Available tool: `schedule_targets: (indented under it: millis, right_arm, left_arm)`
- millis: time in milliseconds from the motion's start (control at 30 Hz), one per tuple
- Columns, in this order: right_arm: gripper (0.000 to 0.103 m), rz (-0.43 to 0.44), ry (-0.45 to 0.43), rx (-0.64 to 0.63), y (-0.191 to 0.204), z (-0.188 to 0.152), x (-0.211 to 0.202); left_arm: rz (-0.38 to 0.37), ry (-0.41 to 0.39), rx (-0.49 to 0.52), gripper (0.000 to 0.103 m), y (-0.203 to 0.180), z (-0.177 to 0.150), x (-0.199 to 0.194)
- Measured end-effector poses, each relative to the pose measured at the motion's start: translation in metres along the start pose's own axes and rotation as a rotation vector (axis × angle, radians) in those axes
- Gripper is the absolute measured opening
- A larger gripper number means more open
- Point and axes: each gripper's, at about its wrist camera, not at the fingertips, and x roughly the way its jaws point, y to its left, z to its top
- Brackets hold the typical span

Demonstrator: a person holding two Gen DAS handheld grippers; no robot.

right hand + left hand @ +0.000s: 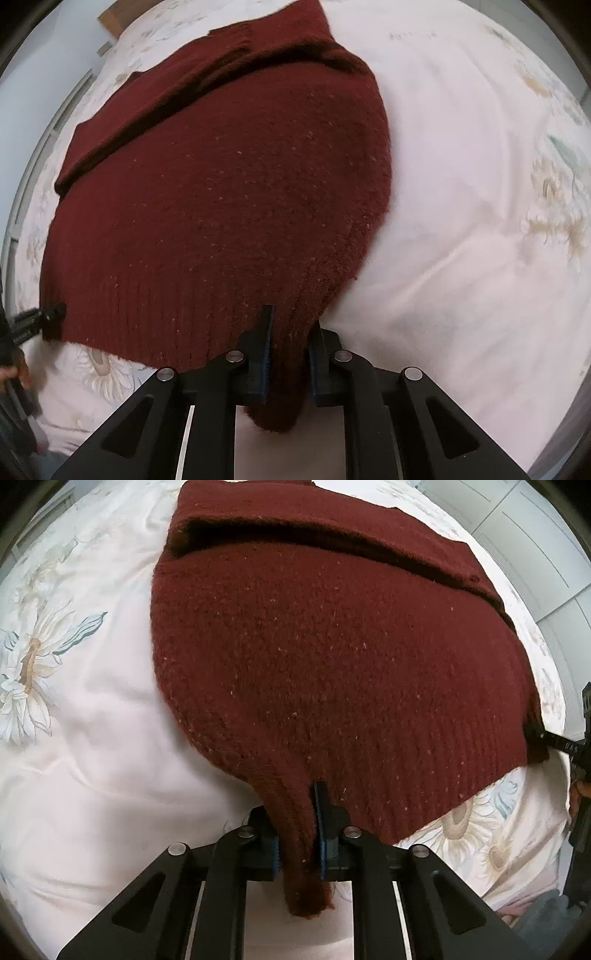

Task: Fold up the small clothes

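A dark red knit sweater [325, 657] lies spread on a white bed cover, its sleeves folded across the far part. My left gripper [295, 812] is shut on the sweater's near left hem corner, which hangs bunched between the fingers. My right gripper [290, 332] is shut on the near right hem corner of the sweater [229, 192]. The right gripper also shows at the right edge of the left wrist view [543, 736], and the left gripper at the left edge of the right wrist view [51, 312].
The bed cover [92, 746] is white with a pale flower print [26, 672] and soft creases; it also shows in the right wrist view [461, 221]. White cabinet doors [535, 535] stand beyond the bed. A wooden piece [114, 16] shows at the far end.
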Motion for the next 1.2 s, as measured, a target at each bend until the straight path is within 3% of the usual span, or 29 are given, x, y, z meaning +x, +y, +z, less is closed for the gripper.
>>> schedule_targets:
  millis: [167,400,767,1000,1200]
  right_arm:
    - [0.013,0.028,-0.048,-0.018,0.008,0.011,-0.023]
    - [0.013,0.068,-0.156,-0.034,0.016,0.040,-0.061]
    - [0.013,0.109,-0.371,-0.013,0.025,0.123,-0.107]
    - [0.013,0.119,-0.431,0.018,0.025,0.183,-0.109]
    - [0.013,0.068,-0.389,-0.021,0.038,0.243,-0.087]
  left_arm:
    - [-0.024,-0.007,0.012,0.010,0.002,0.009,-0.011]
    - [-0.085,-0.115,-0.014,0.010,0.004,0.040,-0.057]
    - [-0.079,-0.309,-0.040,0.010,0.032,0.130,-0.133]
    - [-0.048,-0.375,-0.098,0.010,0.041,0.195,-0.136]
    - [-0.009,-0.355,-0.132,0.010,0.054,0.244,-0.113]
